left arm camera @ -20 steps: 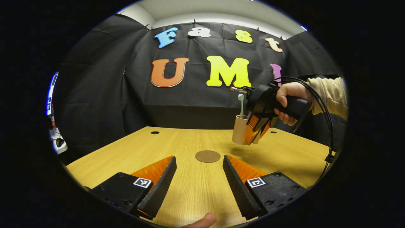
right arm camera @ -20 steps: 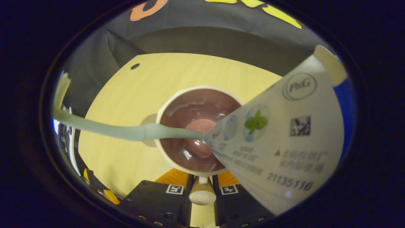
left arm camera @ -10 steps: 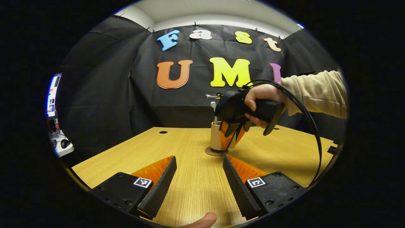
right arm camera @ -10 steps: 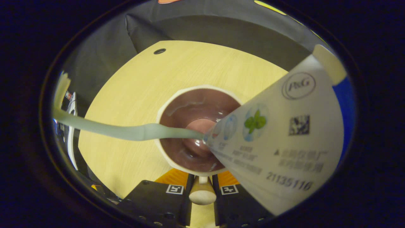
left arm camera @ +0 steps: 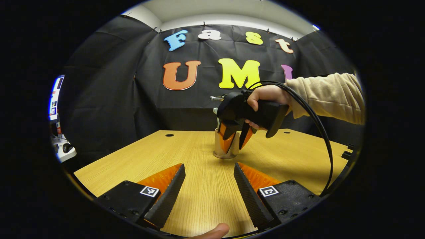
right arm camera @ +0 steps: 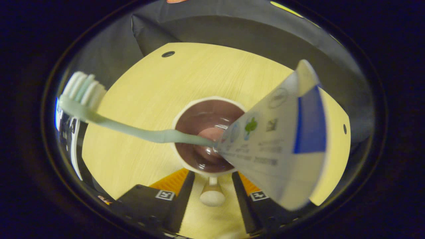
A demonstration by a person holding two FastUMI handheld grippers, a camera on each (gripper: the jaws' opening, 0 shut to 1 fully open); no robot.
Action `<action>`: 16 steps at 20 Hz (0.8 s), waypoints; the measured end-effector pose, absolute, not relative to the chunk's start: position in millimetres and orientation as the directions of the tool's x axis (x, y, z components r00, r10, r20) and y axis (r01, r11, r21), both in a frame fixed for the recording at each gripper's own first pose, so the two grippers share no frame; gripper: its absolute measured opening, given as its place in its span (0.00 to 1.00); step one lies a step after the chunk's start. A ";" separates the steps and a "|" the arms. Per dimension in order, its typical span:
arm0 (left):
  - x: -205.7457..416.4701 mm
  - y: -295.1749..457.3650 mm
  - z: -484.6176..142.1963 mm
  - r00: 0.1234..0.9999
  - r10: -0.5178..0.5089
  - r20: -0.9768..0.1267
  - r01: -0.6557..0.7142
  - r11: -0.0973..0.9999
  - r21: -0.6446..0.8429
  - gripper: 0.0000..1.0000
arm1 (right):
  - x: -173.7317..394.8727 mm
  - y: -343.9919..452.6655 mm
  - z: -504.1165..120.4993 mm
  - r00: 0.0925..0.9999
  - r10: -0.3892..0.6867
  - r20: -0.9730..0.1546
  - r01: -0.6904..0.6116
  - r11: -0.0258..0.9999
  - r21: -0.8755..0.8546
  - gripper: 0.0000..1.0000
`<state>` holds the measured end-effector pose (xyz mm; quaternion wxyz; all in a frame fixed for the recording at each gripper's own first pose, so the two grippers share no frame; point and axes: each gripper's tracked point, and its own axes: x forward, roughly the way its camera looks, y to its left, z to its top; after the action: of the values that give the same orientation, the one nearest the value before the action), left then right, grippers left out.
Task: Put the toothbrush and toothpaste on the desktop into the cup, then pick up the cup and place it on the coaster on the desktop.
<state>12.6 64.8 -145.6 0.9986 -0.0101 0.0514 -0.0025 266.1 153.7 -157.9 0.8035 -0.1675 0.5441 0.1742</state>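
A beige cup (left arm camera: 223, 148) stands upright at the table's middle on the brown coaster (left arm camera: 220, 155), of which a thin edge shows under its base. In the right gripper view I look down into the cup (right arm camera: 184, 114), which holds a pale green toothbrush (right arm camera: 132, 131) leaning left and a white-and-blue toothpaste tube (right arm camera: 282, 146) leaning right. My right gripper (right arm camera: 212, 176) is open, and the cup's handle (right arm camera: 212, 197) lies untouched between its spread fingers. A hand (left arm camera: 265, 96) holds that right gripper (left arm camera: 236, 141) over the cup. My left gripper (left arm camera: 209, 166) is open, low over the near table.
The wooden table (left arm camera: 159, 149) has cable holes at its far corners. A black cable (left arm camera: 320, 132) loops from the right gripper toward the table's right edge. A beige sleeve (left arm camera: 328, 96) reaches in from the right. A monitor (left arm camera: 54, 98) stands off the left side.
The right gripper carried the cup leftwards and set it down on the coaster. Its fingers then spread off the handle and it drew back slightly. The left gripper stayed put.
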 end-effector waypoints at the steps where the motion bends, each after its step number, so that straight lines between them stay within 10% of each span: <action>1: 12.8 64.7 -146.1 0.994 -0.005 -0.106 0.004 1.000 -0.012 0.94 | 262.0 151.1 -149.8 0.360 0.114 -0.926 -0.458 0.886 -0.069 0.77; 6: 13.1 60.3 -137.2 0.995 0.000 -0.103 0.001 1.000 0.006 0.94 | 232.4 128.9 -108.0 0.419 0.236 -0.877 -0.420 0.907 0.044 1.00; 16: 28.3 18.0 -75.1 0.999 0.015 -0.044 -0.014 1.000 0.020 0.93 | 151.5 -35.2 20.9 0.850 0.267 -0.453 -0.316 0.948 -0.034 0.97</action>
<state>28.3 18.0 -75.1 0.9997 0.0099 0.0219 0.0072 151.5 -35.2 20.9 0.9604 -0.0535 0.2275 0.1518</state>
